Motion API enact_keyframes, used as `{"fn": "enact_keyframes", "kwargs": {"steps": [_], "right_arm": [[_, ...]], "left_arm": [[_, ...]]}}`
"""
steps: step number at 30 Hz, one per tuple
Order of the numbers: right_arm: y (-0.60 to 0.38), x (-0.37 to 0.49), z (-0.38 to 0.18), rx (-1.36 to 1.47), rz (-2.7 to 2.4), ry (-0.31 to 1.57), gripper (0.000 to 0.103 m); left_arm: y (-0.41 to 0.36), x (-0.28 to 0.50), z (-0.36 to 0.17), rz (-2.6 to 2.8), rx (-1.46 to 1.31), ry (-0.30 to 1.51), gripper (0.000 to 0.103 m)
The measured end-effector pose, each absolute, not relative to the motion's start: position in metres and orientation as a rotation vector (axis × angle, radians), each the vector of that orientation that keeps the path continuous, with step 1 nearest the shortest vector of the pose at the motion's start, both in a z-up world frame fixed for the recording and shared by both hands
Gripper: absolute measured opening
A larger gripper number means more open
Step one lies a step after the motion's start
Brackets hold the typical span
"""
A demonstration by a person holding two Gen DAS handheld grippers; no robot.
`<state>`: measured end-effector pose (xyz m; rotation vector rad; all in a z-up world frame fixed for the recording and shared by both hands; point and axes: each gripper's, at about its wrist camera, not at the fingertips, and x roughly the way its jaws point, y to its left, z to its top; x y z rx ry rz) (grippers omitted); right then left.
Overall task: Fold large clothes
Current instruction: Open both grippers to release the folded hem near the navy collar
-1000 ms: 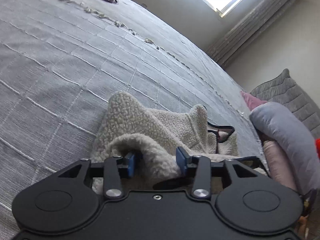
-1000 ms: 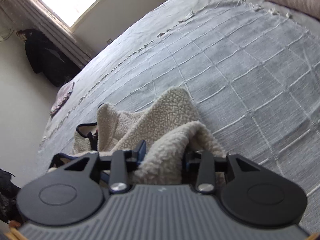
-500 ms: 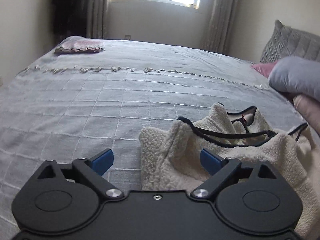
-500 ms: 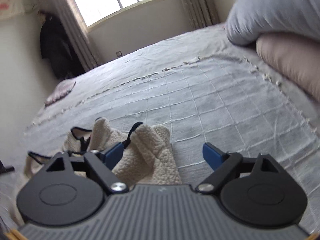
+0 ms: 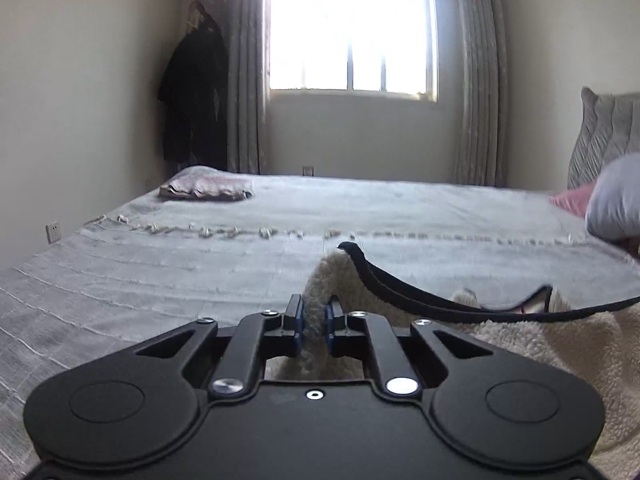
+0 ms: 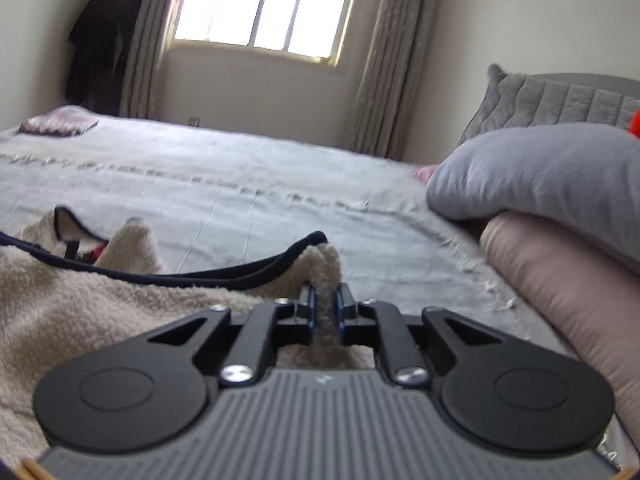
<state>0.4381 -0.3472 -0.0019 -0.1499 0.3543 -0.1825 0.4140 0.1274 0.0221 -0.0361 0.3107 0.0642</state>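
Note:
A cream fleece garment (image 5: 540,344) with black trim lies on the grey bedspread (image 5: 160,264). My left gripper (image 5: 315,320) is shut on a corner of the fleece, and the black hem runs off to the right from it. In the right wrist view the same garment (image 6: 80,312) spreads to the left, and my right gripper (image 6: 324,312) is shut on another corner of it. The black trim stretches taut between the two held corners.
Grey and beige pillows (image 6: 540,184) are stacked at the right by the headboard. A folded pinkish cloth (image 5: 206,189) lies at the bed's far left corner. A dark coat (image 5: 192,92) hangs beside the curtained window (image 5: 352,28).
Both grippers let go of the bunched fleece, opened wide, then closed on two corners of the garment. Both views have tilted up level with the bed, towards the window.

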Motion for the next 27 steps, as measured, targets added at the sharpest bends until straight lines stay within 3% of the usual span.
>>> {"fn": "enact_keyframes", "kwargs": {"steps": [6,12,14,17,19,20,22,23,27], "right_arm": [[-0.334,0.491,0.009,-0.175,-0.294,0.310,0.009],[-0.325,0.565,-0.062,-0.281,-0.314,0.538,0.009],[-0.326,0.583,-0.075,-0.307,-0.299,0.647,0.010],[-0.325,0.591,-0.080,-0.334,-0.304,0.694,0.011],[-0.322,0.584,-0.078,-0.347,-0.300,0.681,0.014],[-0.322,0.579,-0.074,-0.339,-0.297,0.665,0.016],[-0.325,0.563,-0.058,-0.281,-0.295,0.610,0.049],[-0.328,0.554,-0.047,-0.252,-0.296,0.588,0.056],[-0.313,0.526,-0.014,-0.193,-0.142,0.553,0.059]], "left_arm": [[0.116,0.468,0.004,0.153,0.027,0.241,0.012],[0.120,0.542,-0.050,0.215,0.068,0.526,0.013],[0.116,0.560,-0.063,0.234,0.112,0.649,0.018],[0.109,0.561,-0.064,0.254,0.161,0.664,0.025],[0.112,0.553,-0.058,0.253,0.151,0.650,0.038],[0.117,0.549,-0.051,0.241,0.125,0.632,0.046],[0.124,0.533,-0.033,0.231,0.072,0.578,0.054],[0.123,0.523,-0.021,0.216,0.062,0.547,0.056],[0.096,0.495,0.010,0.075,0.036,0.500,0.057]]}}
